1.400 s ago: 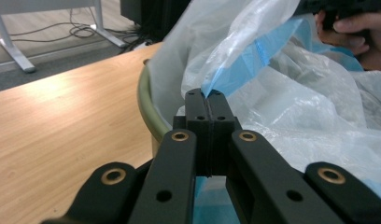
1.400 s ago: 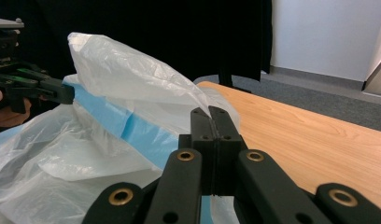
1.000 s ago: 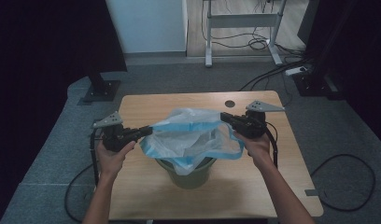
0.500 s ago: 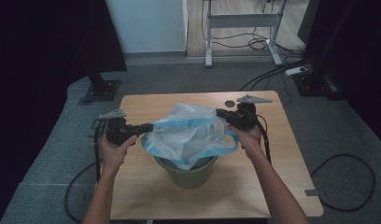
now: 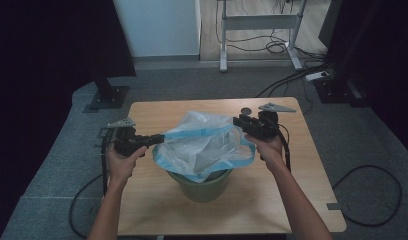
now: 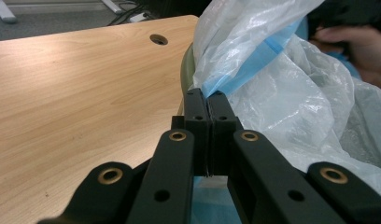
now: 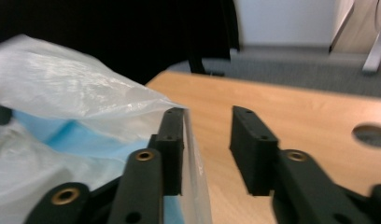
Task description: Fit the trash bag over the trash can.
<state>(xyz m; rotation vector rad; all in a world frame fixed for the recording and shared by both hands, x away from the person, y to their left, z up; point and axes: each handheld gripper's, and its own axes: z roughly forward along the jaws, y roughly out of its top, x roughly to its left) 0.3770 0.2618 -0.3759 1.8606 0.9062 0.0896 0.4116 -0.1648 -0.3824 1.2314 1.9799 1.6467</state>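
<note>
A clear plastic bag (image 5: pixel 204 145) with a blue rim sits in a green bin (image 5: pixel 207 186) in the middle of the wooden table (image 5: pixel 157 210). My left gripper (image 5: pixel 159 138) comes in from the left and is shut on the bag's blue rim (image 6: pixel 254 60); its jaws (image 6: pixel 207 95) are pressed together beside the bin's edge (image 6: pixel 187 65). My right gripper (image 5: pixel 237 121) is at the bag's far right side. Its jaws (image 7: pixel 207 116) have just been opening. A thin fold of bag film (image 7: pixel 195 154) lies in the gap against one jaw, unpinched.
A round cable hole (image 5: pixel 246 110) is in the table top just behind the right gripper, seen close by (image 7: pixel 370 134). Cables trail off both sides of the table onto the grey carpet. A desk frame (image 5: pixel 257 30) and dark stands are beyond the far edge.
The right gripper has shifted left toward the bag's far side and its jaws have parted, letting go of the rim. The left gripper keeps its hold in place.
</note>
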